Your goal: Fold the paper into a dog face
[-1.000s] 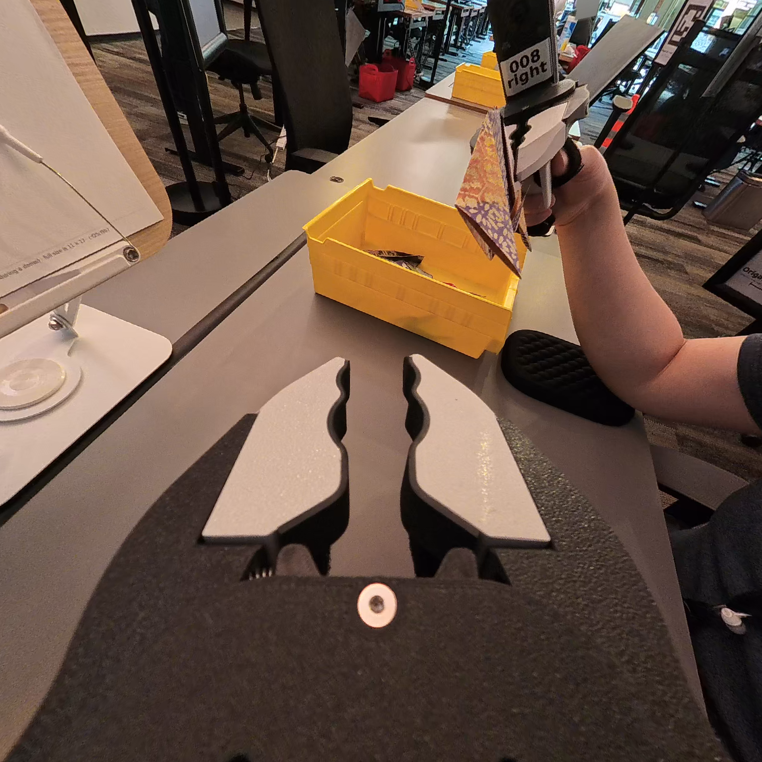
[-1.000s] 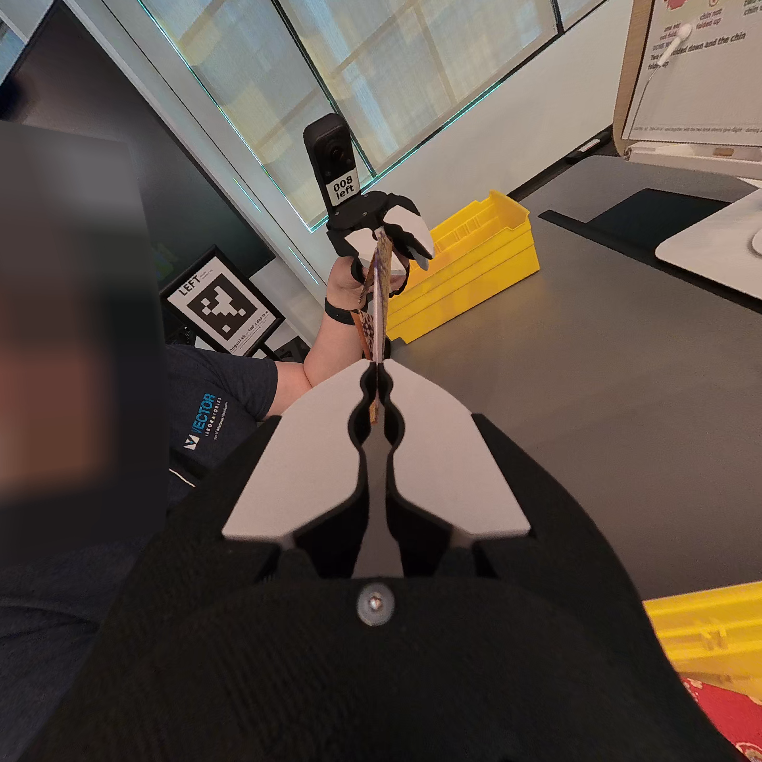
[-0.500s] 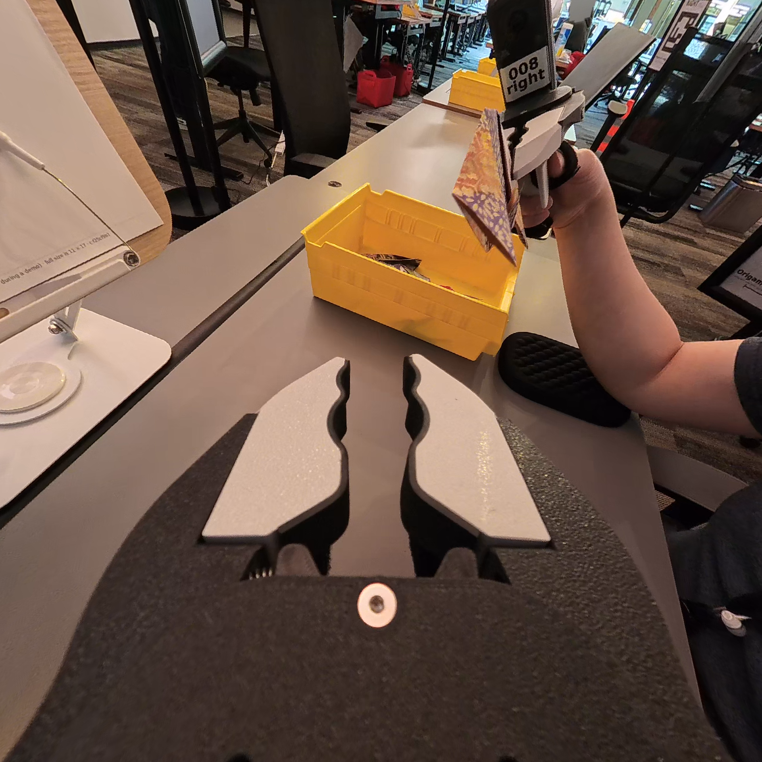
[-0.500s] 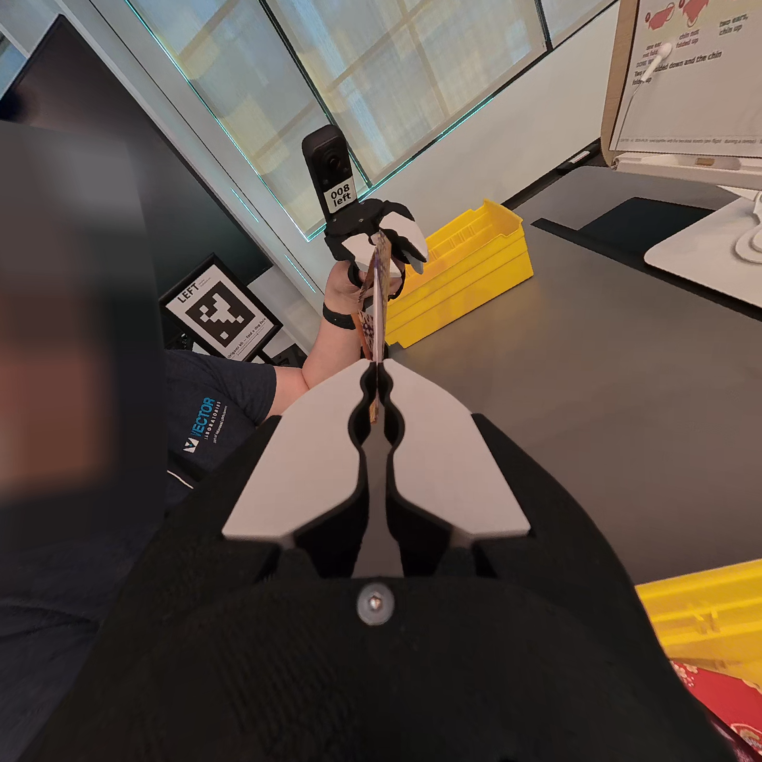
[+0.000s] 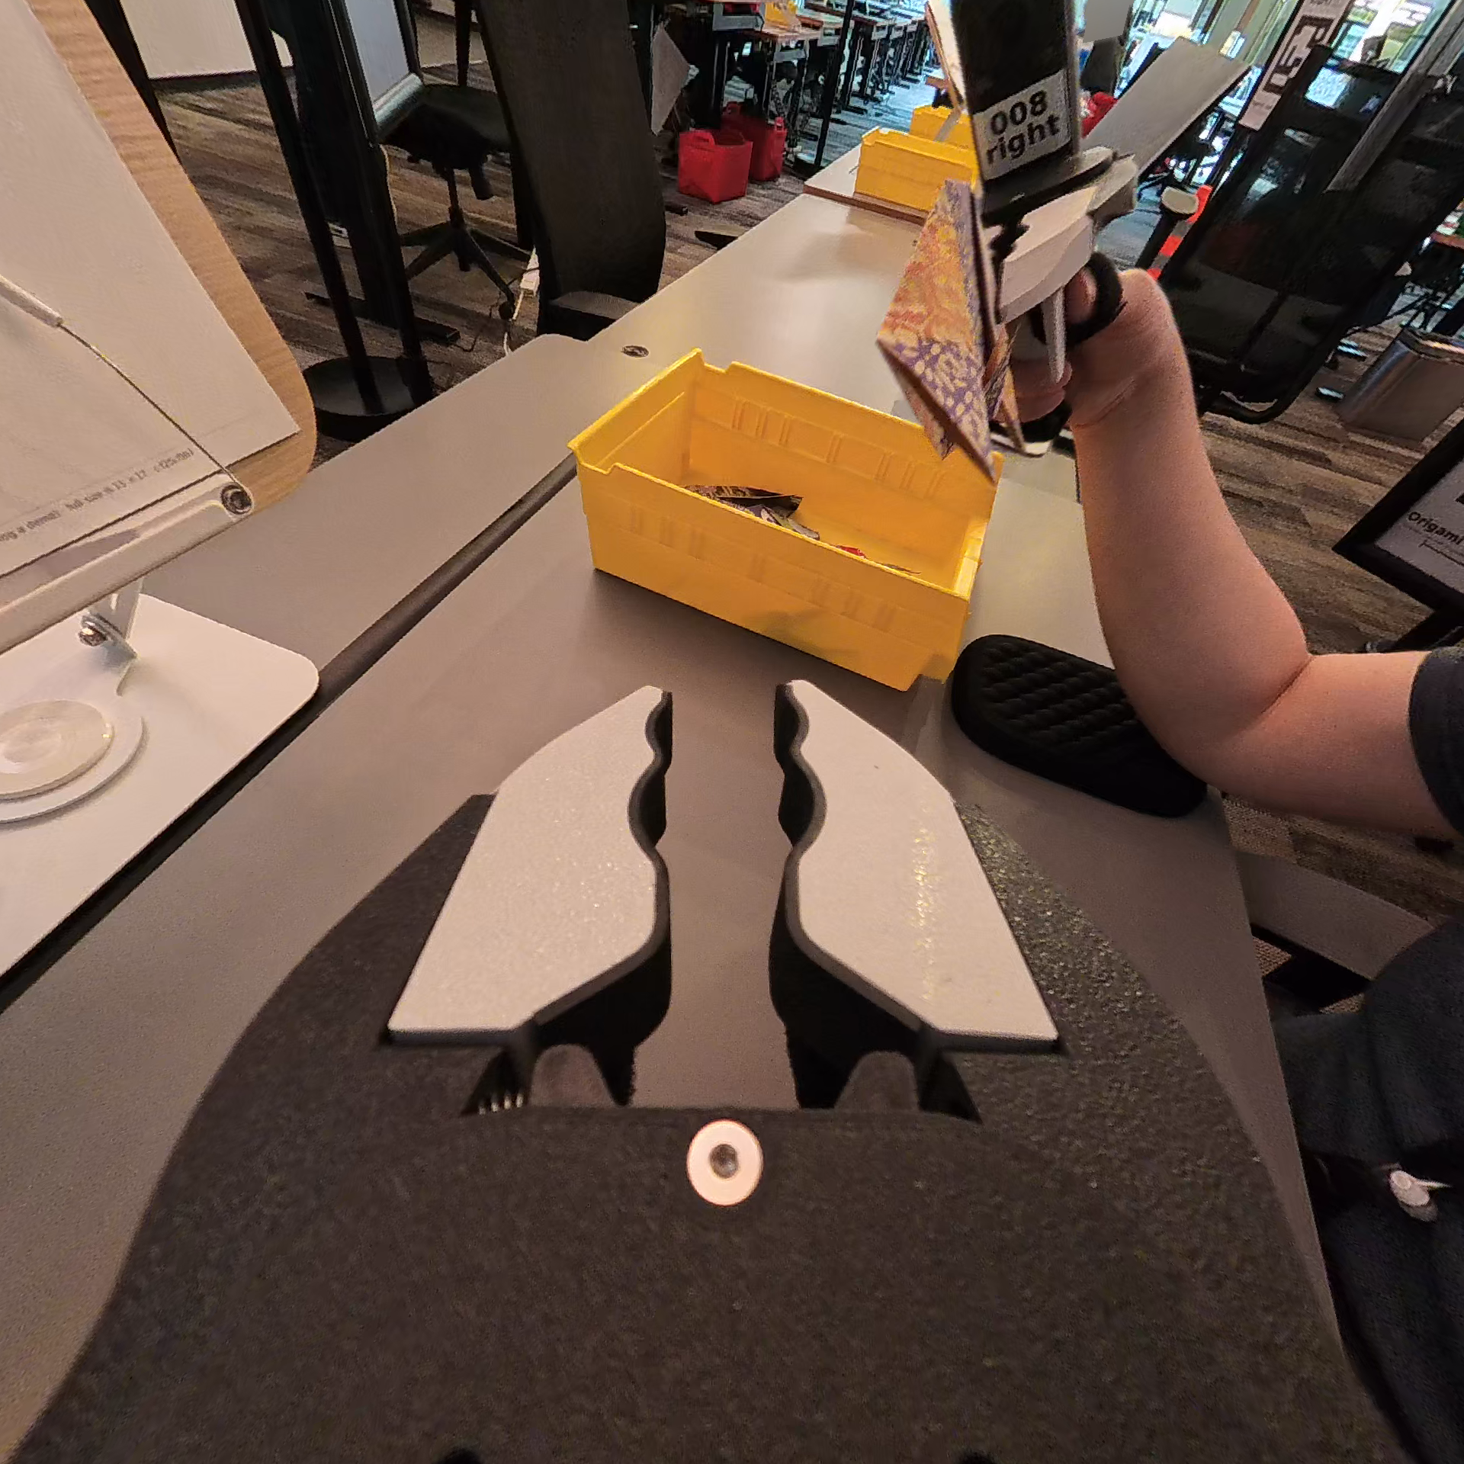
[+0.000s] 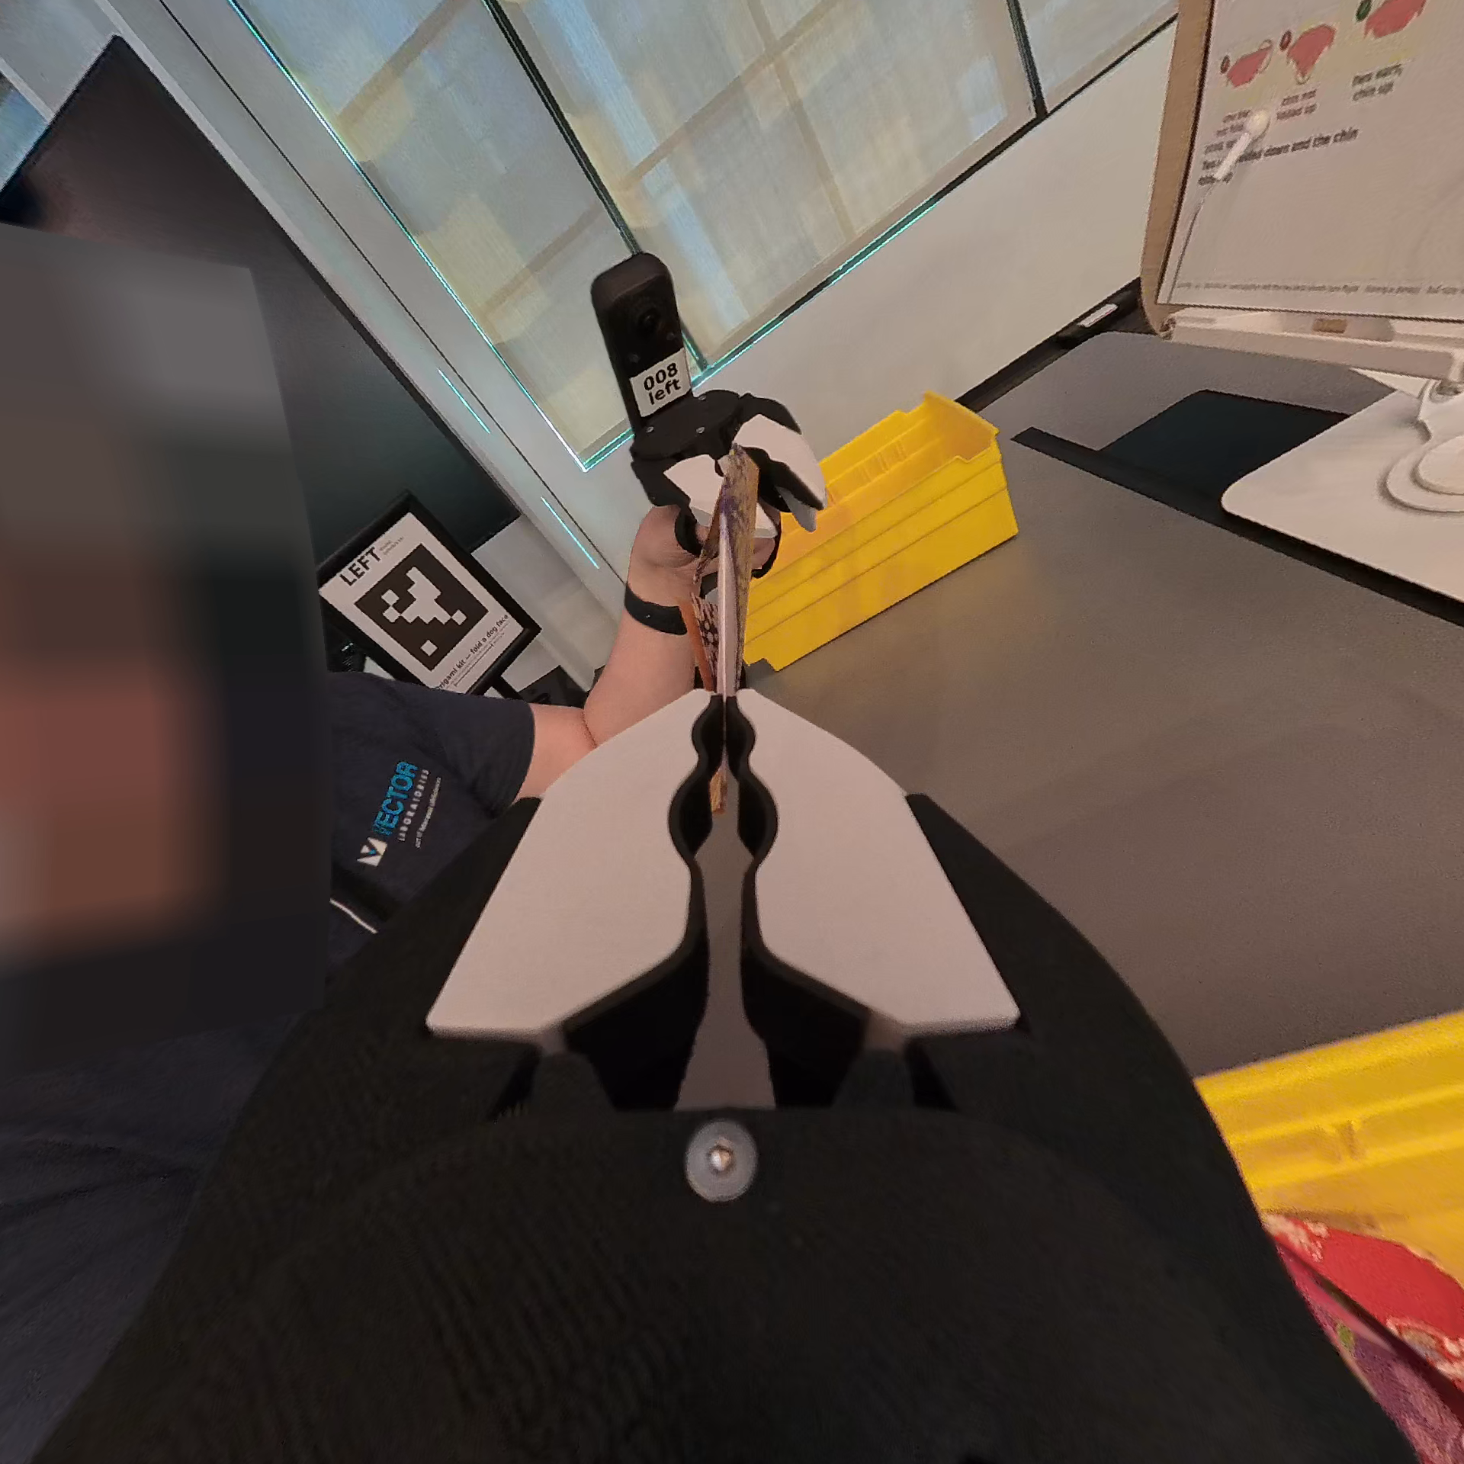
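Right wrist view: raised right tool [image 6: 725,701] pinches folded paper [image 6: 725,602]; left tool [image 5: 722,697] spread.

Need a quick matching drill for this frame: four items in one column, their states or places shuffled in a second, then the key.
Items
1. left gripper
2. right gripper
3. folded paper
4. black pad

States or places
A. lies on the table beside the yellow bin
B. jaws apart, nothing between them
C. held up in the air above the bin's corner
D. jaws closed on the paper's edge

Pairs: 1-B, 2-D, 3-C, 4-A
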Demonstrator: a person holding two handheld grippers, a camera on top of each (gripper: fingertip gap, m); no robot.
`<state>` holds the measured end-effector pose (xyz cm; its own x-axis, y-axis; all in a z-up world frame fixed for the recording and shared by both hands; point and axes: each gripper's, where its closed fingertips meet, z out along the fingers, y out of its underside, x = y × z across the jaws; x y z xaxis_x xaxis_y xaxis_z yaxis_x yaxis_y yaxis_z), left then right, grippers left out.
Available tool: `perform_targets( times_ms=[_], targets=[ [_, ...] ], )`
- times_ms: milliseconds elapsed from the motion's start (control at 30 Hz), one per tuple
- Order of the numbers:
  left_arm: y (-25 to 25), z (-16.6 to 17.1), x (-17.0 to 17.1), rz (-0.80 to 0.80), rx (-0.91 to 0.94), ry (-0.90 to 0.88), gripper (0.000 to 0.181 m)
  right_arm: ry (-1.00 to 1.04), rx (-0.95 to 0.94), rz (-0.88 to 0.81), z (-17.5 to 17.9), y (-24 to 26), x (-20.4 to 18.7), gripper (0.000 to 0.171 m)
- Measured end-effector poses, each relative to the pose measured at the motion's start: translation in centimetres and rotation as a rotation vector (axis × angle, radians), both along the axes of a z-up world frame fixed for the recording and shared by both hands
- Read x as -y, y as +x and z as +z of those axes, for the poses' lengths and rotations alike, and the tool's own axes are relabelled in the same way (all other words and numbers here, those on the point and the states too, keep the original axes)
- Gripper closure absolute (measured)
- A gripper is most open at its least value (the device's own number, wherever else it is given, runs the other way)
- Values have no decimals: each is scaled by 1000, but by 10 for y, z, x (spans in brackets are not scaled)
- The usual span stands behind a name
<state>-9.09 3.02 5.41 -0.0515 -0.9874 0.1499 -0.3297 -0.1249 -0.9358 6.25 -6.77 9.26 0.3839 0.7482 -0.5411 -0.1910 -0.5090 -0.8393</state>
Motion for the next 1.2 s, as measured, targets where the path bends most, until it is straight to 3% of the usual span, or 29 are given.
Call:
perform_targets(
  times_ms=[167,367,733,900,1067,1200],
  targets=[
    [-1,5,3,-6,21,-10,157,-62,50,-181,-5,58,26,170],
    [5,5,18,-41,10,7,157,-409,14,-462,-85,144,62,170],
    [21,-1,43,-103,-29,38,157,-858,264,-547,-194,146,63,169],
    [27,-8,50,-126,-58,45,157,-878,298,-596,-196,155,61,169],
    [26,-8,52,-132,-62,51,157,-869,321,-606,-192,159,55,146],
    [19,3,53,-118,-31,48,157,-750,387,-667,-166,171,56,142]
  ],
)
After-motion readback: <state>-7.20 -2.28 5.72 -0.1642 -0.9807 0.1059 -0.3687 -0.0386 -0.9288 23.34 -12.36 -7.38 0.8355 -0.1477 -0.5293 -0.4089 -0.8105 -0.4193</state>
